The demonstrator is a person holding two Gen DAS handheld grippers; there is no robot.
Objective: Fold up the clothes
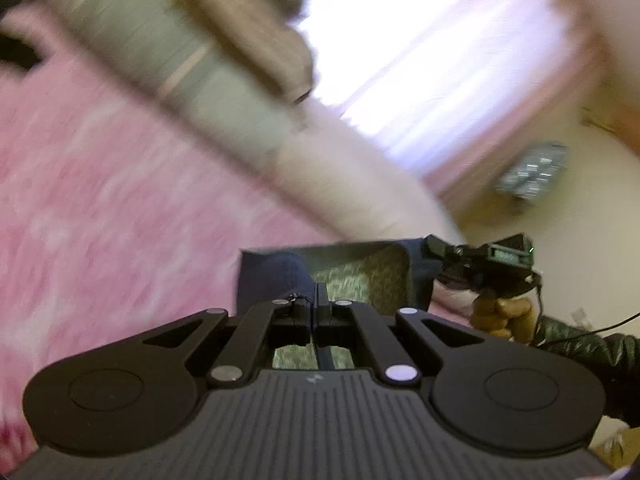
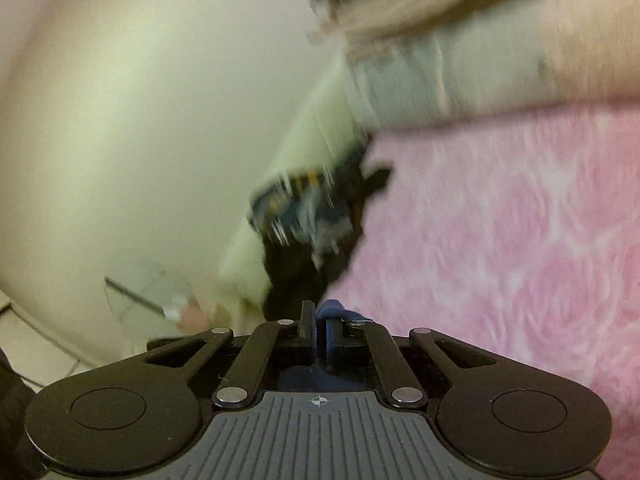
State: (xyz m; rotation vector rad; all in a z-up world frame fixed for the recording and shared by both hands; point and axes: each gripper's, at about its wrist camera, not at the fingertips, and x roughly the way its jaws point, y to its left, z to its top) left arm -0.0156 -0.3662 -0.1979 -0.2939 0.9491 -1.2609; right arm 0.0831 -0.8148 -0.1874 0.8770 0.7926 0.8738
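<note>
A dark navy garment (image 1: pixel 280 276) with a greenish patterned inner side hangs stretched between my two grippers above a pink rose-patterned bedspread (image 1: pixel 100 200). My left gripper (image 1: pixel 314 300) is shut on its upper edge. The right gripper (image 1: pixel 448 256) shows in the left wrist view at the garment's other corner, held by a hand. In the right wrist view my right gripper (image 2: pixel 320 322) is shut on a fold of the navy garment (image 2: pixel 334 308). Both views are motion-blurred.
Beige and grey-green pillows or bedding (image 1: pixel 168 32) lie at the bed's head. A bright window with pink curtains (image 1: pixel 440 60) is beyond. A pile of dark and patterned clothes (image 2: pixel 312 216) sits at the bed's edge by the cream wall (image 2: pixel 120 120).
</note>
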